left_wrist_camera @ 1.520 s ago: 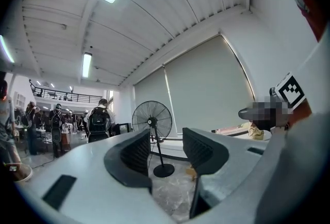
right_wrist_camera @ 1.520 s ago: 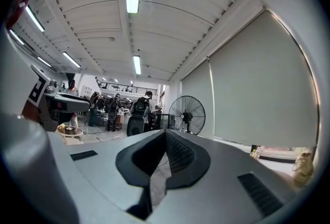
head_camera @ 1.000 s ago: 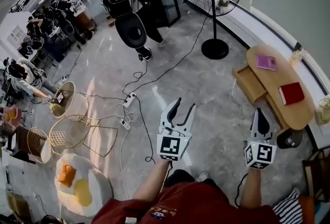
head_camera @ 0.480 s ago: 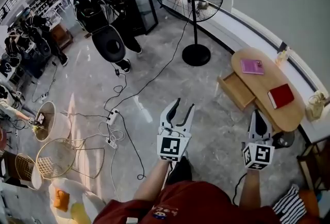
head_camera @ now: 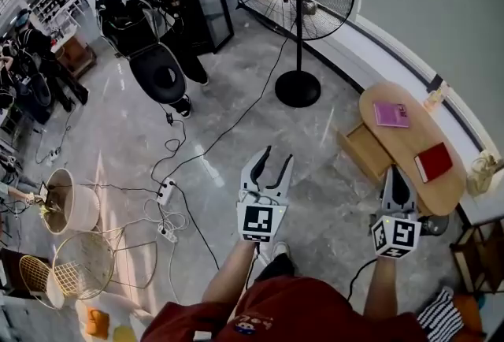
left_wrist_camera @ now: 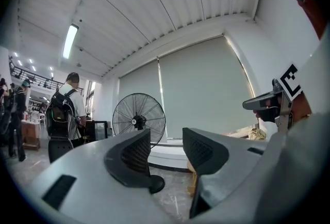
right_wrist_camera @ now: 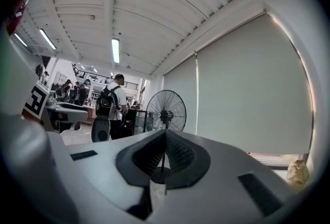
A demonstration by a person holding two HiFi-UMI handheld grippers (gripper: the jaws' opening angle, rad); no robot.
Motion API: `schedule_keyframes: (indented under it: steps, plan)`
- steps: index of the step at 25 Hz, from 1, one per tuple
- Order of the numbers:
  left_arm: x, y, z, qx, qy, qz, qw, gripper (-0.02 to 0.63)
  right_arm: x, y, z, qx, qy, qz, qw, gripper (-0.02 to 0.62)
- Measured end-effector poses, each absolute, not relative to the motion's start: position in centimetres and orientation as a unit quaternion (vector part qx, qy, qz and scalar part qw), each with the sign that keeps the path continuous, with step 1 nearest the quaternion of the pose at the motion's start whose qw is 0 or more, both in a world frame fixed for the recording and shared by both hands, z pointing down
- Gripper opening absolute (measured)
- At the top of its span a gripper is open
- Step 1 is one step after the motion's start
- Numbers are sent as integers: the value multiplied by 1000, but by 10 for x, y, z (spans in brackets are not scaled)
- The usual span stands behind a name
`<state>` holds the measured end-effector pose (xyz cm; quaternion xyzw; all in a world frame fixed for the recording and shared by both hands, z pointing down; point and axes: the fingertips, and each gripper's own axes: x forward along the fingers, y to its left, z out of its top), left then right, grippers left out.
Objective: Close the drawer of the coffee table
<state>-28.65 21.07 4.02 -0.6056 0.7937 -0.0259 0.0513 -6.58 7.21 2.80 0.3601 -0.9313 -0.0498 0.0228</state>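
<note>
open drawer (head_camera: 366,151) ahead, right gripper (head_camera: 396,179) the nearer

the oval, smooth pale-wood coffee table (head_camera: 407,143) lies ahead to our right, long axis running away from us. its shallow, boxy drawer juts from the long side toward the glossy floor, well apart from both tools. our right gripper's jaws are pressed together, empty. our left gripper (head_camera: 276,156) is spread partway, holding nothing.

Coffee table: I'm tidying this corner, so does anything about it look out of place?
Yes. Its drawer sticks out open from the side of the table into the floor space. The pink book and the red book on top lie flat, and nothing looks spilled.
</note>
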Motion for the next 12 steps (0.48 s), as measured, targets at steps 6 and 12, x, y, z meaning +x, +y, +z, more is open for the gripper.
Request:
schedule_keyframes:
  steps: [6, 12]
  plan:
    - [-331, 185, 48, -628, 776, -26, 41, 193, -111, 59, 33, 380, -923, -48, 37, -5]
    - [-331, 138, 62, -659, 752, -25, 30, 193, -103, 29, 48, 413, -908, -43, 53, -3]
